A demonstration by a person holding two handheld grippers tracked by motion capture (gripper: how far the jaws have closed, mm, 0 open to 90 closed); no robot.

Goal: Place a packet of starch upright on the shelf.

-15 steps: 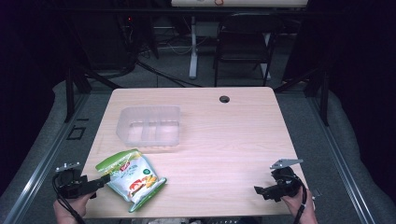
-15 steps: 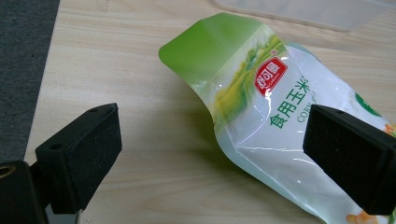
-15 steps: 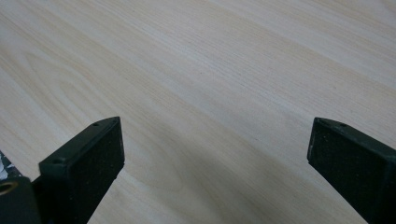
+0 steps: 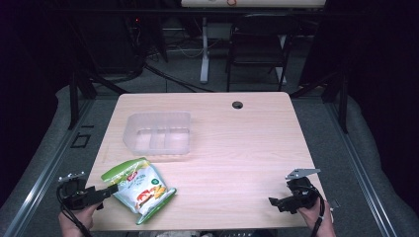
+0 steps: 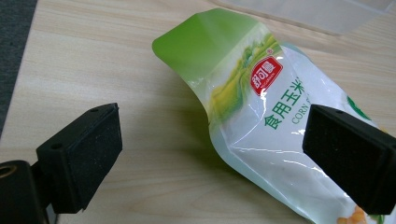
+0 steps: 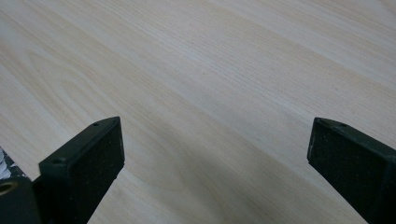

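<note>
Green-and-white and glossy, the snack pouch point(image 4: 139, 189) lay flat at the near left of the counter point(image 4: 237, 143), its green sealed top pointing far-left and its printed bottom toward the near edge. I had the left gripper point(image 4: 109, 190) just at the pouch's left edge, fingers point(image 5: 79, 158) spread wide with nothing between them yet; in the left gripper view one finger stood over bare wood and the other over the pouch's printed face, so the film's edge sat inside the gap. I judged this to be the approach before the grasp. The next move, as I saw it, called for easing forward and low so one finger slid under the raised edge, then closing on the film rather than on the bulge of the contents. Beyond the pouch, farther up the counter, stood the clear plastic tub point(image 4: 159, 133), empty as far as I could tell and the likely destination. The right gripper point(image 4: 277, 203) waited at the near right, well apart, fingers wide open over bare wood.
</note>
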